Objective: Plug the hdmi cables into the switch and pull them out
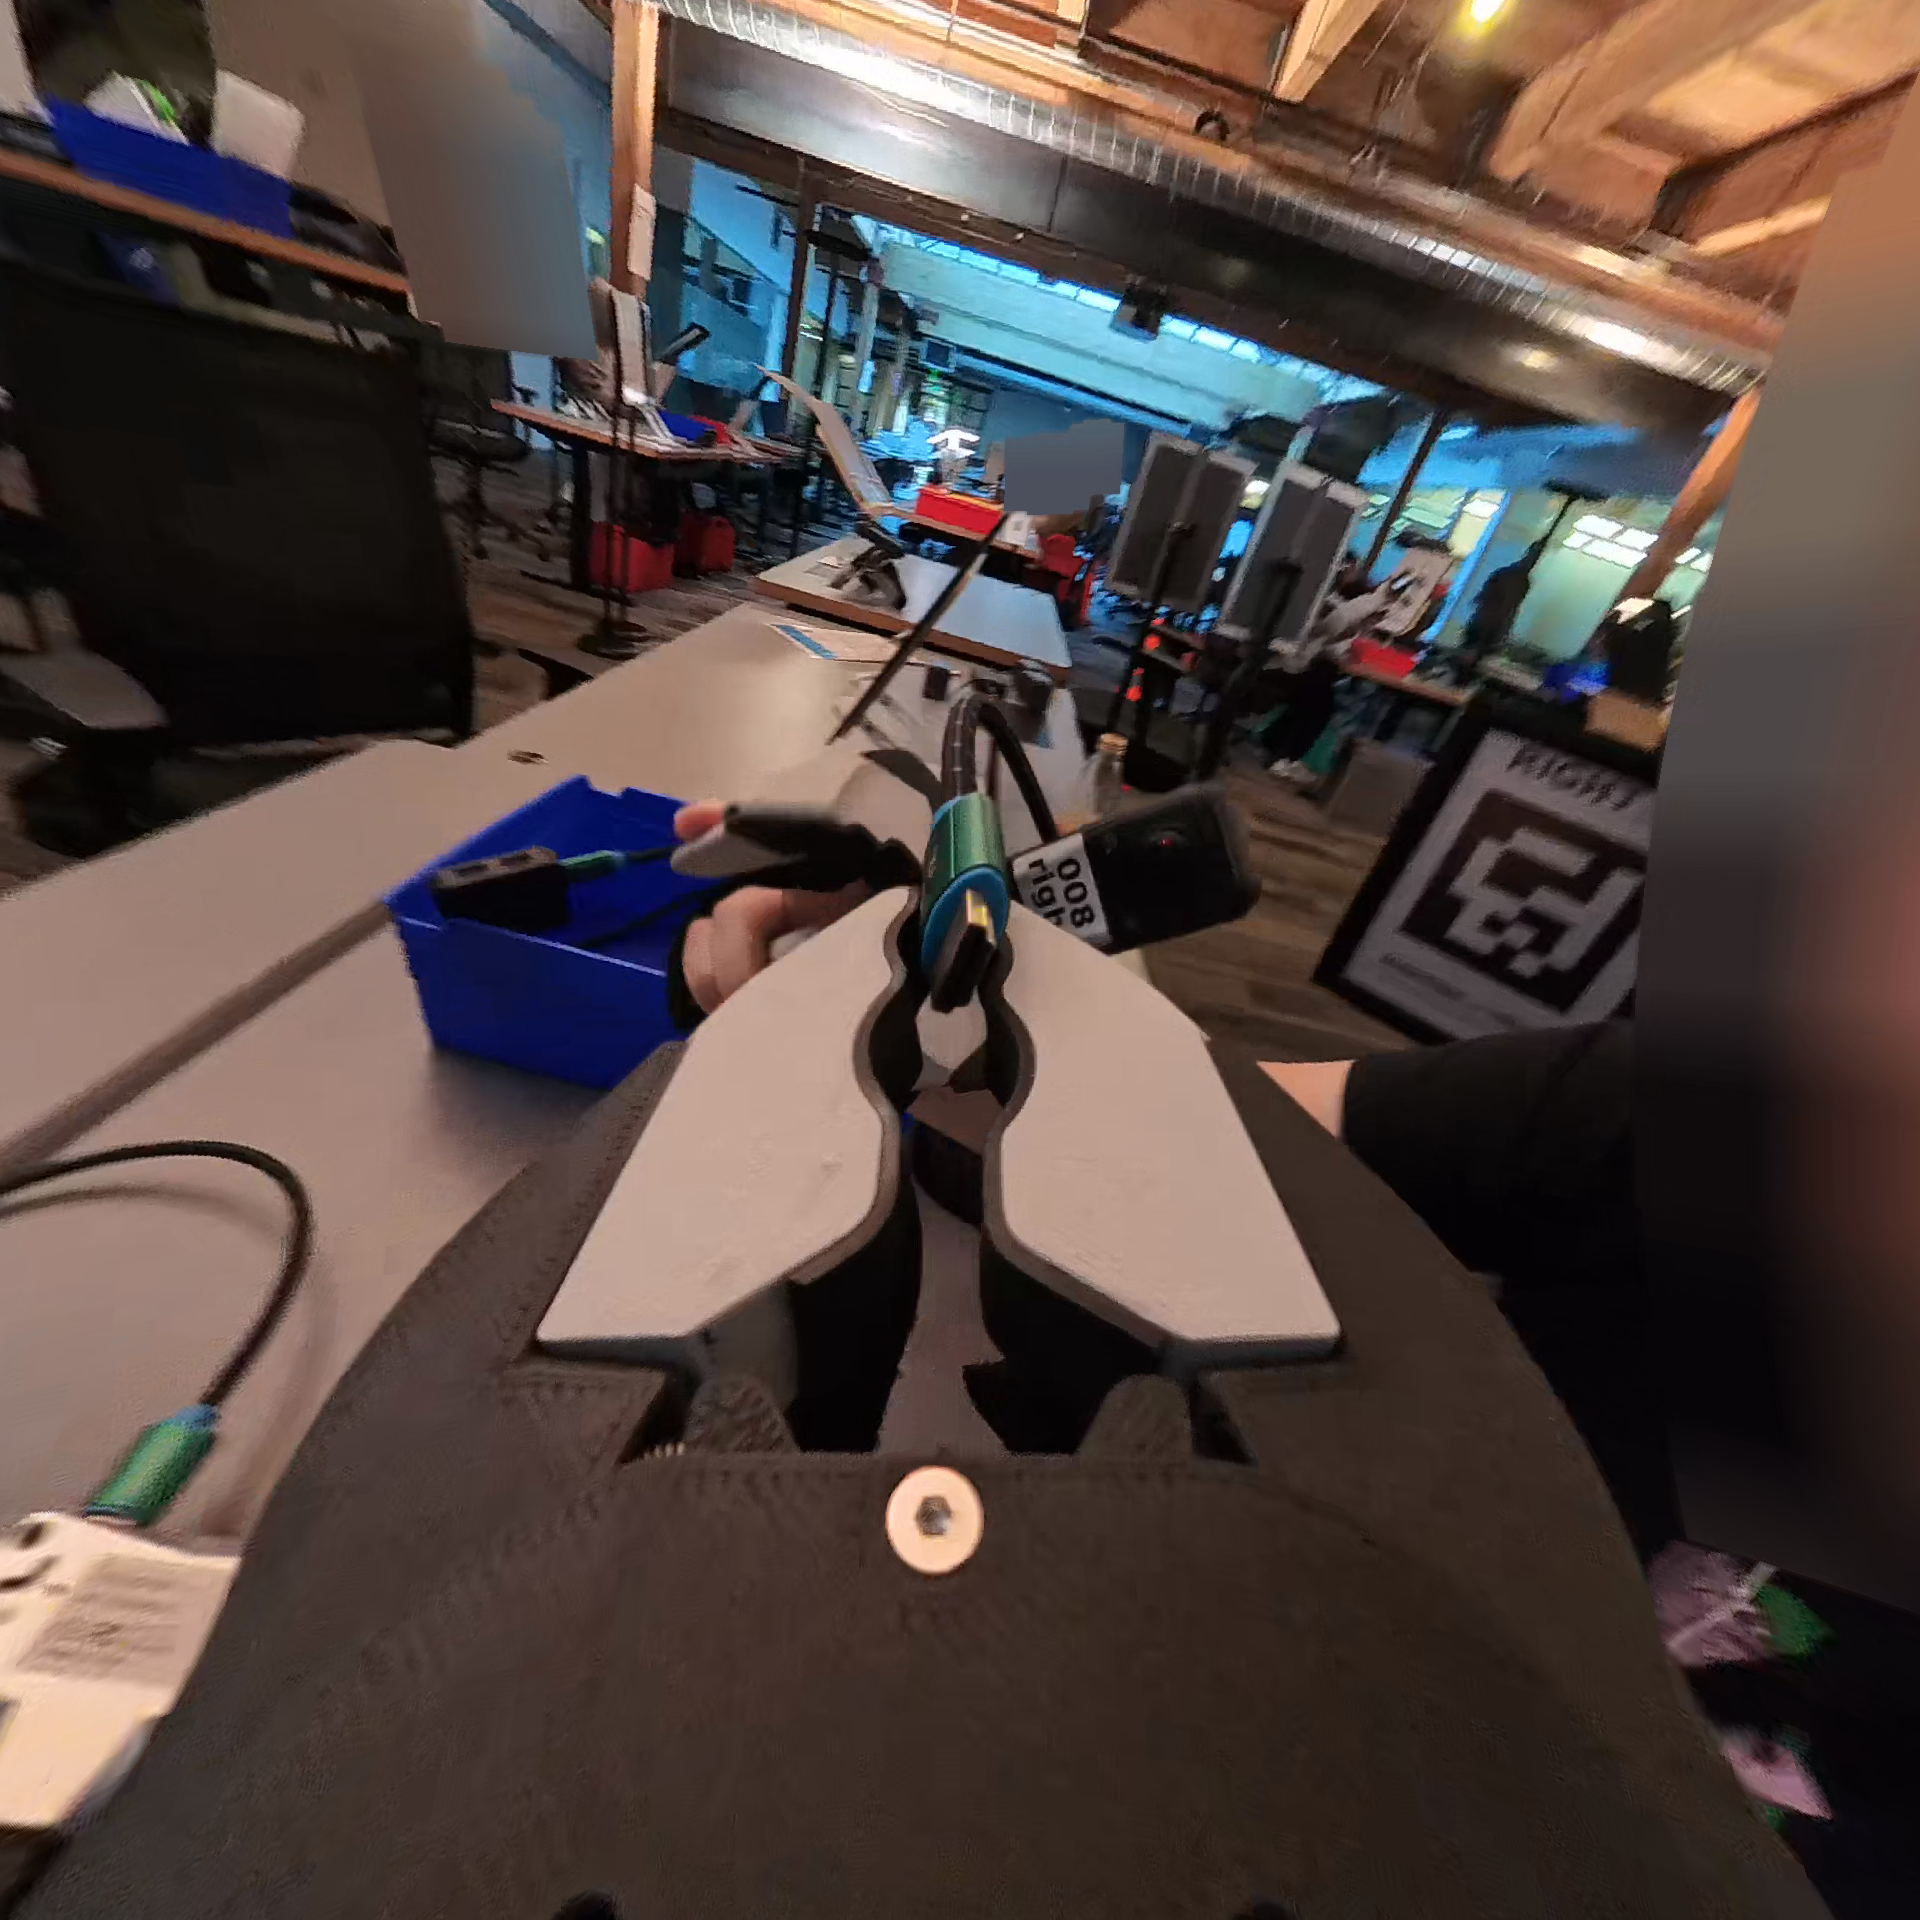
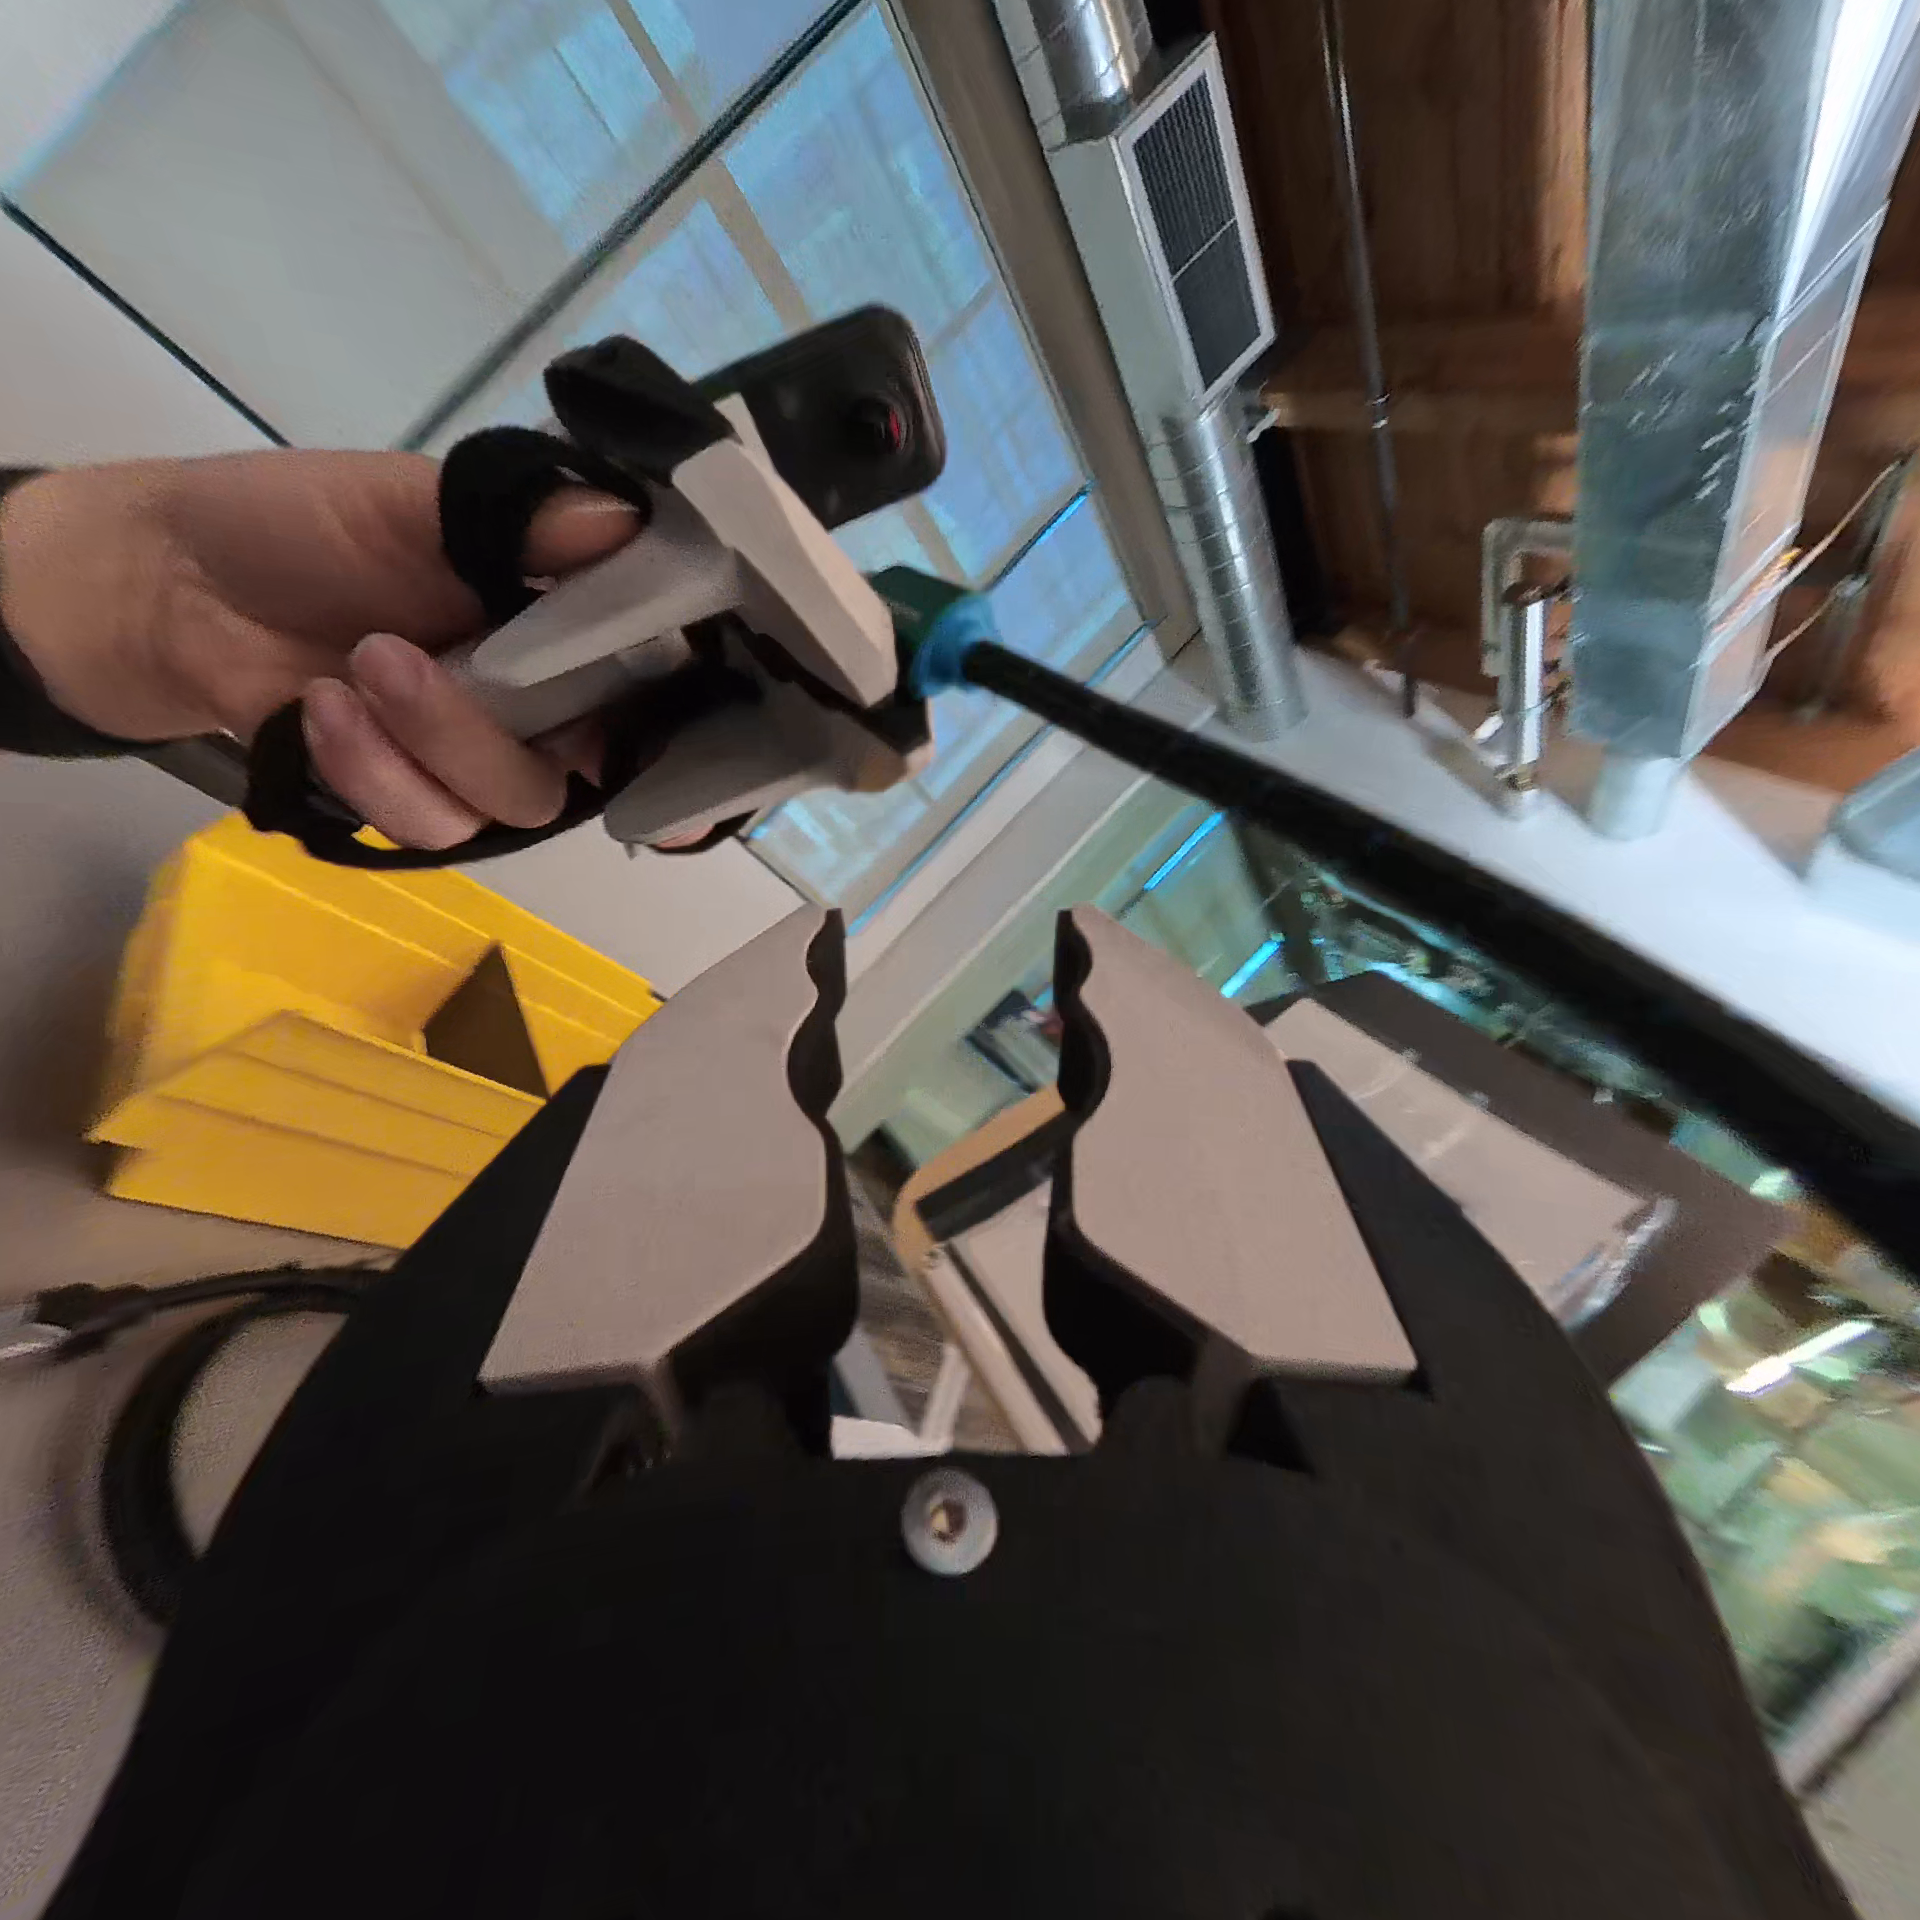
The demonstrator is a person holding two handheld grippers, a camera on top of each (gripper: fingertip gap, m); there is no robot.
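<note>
My left gripper (image 1: 961,971) is shut on a green and blue HDMI plug (image 1: 961,862), held in the air with its metal tip pointing toward the camera. The plug's black braided cable (image 1: 966,738) runs away behind it. The black switch (image 1: 499,883) lies in a blue bin (image 1: 520,997) on the table to the left. In the right wrist view a hand holds the left gripper (image 2: 894,675), with the plug (image 2: 935,634) and cable (image 2: 1351,831) stretching to the right. My right gripper (image 2: 945,935) is open and empty, just below it. Its camera (image 1: 1143,873) shows behind the plug.
A second cable with a green plug (image 1: 151,1470) lies on the grey table (image 1: 312,1143) at the near left, by a white box (image 1: 83,1621). A yellow bin (image 2: 312,1039) stands at the left. A black-and-white marker board (image 1: 1507,904) stands at the right. The grippers are tip to tip, or close to it. From the right gripper's tips to the black switch (image 1: 499,883) is close to 30 cm.
</note>
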